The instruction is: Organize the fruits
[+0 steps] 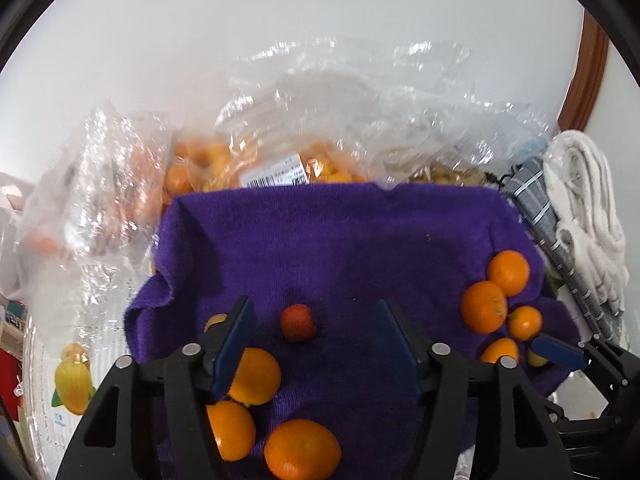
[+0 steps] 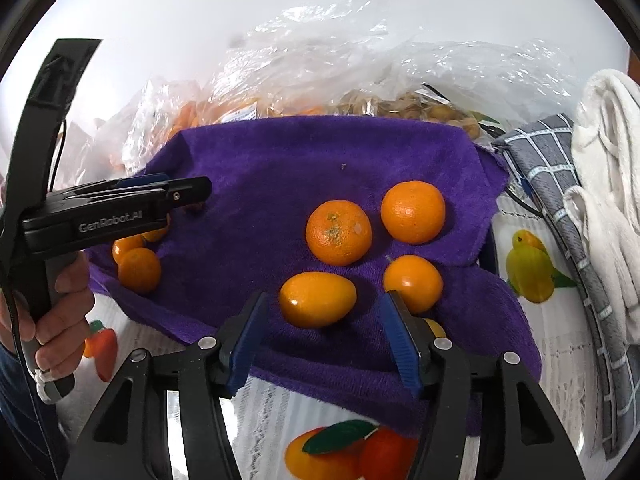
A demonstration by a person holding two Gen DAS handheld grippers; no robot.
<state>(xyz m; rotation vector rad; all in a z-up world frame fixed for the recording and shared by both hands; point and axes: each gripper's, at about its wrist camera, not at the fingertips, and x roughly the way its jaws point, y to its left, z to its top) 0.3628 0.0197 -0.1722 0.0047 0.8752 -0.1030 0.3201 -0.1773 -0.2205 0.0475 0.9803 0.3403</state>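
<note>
A purple towel [image 1: 340, 240] [image 2: 304, 160] holds loose orange fruits in two groups. My left gripper [image 1: 316, 320] is open and empty, just above a small reddish fruit [image 1: 298, 322], with three oranges [image 1: 256, 376] at its left finger. My right gripper [image 2: 324, 316] is open and empty, its jaws either side of an oval orange fruit [image 2: 318, 299]. Round oranges [image 2: 339, 232] lie just beyond it. The right gripper shows at the right edge of the left wrist view [image 1: 560, 350], and the left one shows at the left of the right wrist view [image 2: 188, 192].
Clear plastic bags of small orange fruit [image 1: 280, 168] and brownish fruit [image 2: 420, 110] lie behind the towel. A grey checked cloth [image 2: 560, 184] and white cloth [image 2: 608, 160] are at the right. A fruit-print tablecloth [image 2: 528, 272] covers the table.
</note>
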